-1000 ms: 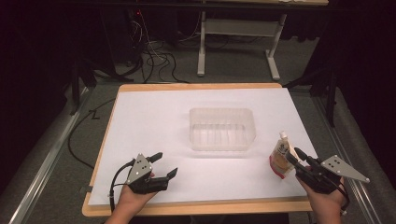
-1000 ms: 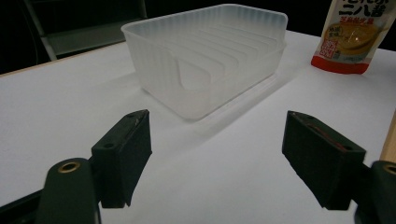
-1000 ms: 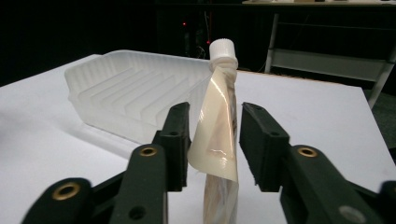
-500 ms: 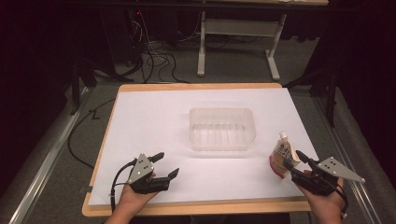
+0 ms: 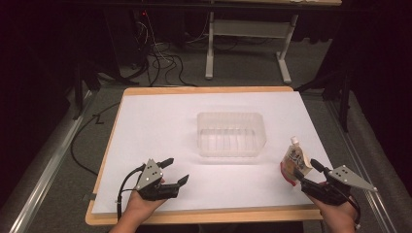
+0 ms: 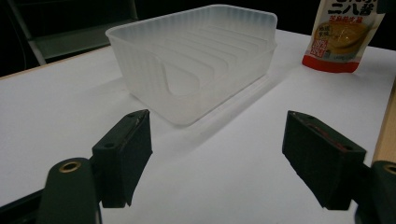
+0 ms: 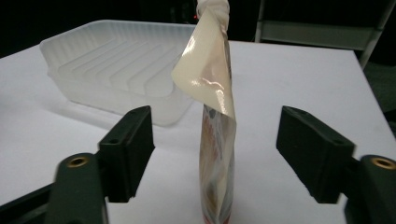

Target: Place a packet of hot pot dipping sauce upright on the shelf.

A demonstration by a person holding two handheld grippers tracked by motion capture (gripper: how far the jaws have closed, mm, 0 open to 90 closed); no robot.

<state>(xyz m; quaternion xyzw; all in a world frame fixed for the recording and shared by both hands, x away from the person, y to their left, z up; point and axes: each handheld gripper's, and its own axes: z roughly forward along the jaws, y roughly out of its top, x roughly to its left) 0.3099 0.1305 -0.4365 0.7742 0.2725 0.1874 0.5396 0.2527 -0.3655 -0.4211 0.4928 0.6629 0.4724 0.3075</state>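
Observation:
A spouted food pouch (image 5: 295, 161) with a red bottom stands upright on the white sheet at the right; it also shows in the left gripper view (image 6: 343, 35). In the right gripper view the pouch (image 7: 217, 140) is edge-on between the jaws, with a gap on each side. My right gripper (image 5: 307, 174) (image 7: 215, 154) is open; its jaws have just been opening around the pouch. A clear ribbed plastic tray (image 5: 228, 145) (image 6: 154, 70) (image 7: 93, 95) sits empty mid-sheet. My left gripper (image 5: 177, 170) (image 6: 215, 158) rests open near the front left, empty.
The white sheet (image 5: 160, 126) covers a wooden board (image 5: 204, 216) whose front edge lies just behind both hands. A black cable (image 5: 80, 155) trails off the board's left side. A metal table frame (image 5: 248, 34) and dark floor lie beyond.
The right gripper's jaws have spread apart off the pouch, which stays standing. The right hand has drawn back slightly toward the front edge. The left gripper has not moved.

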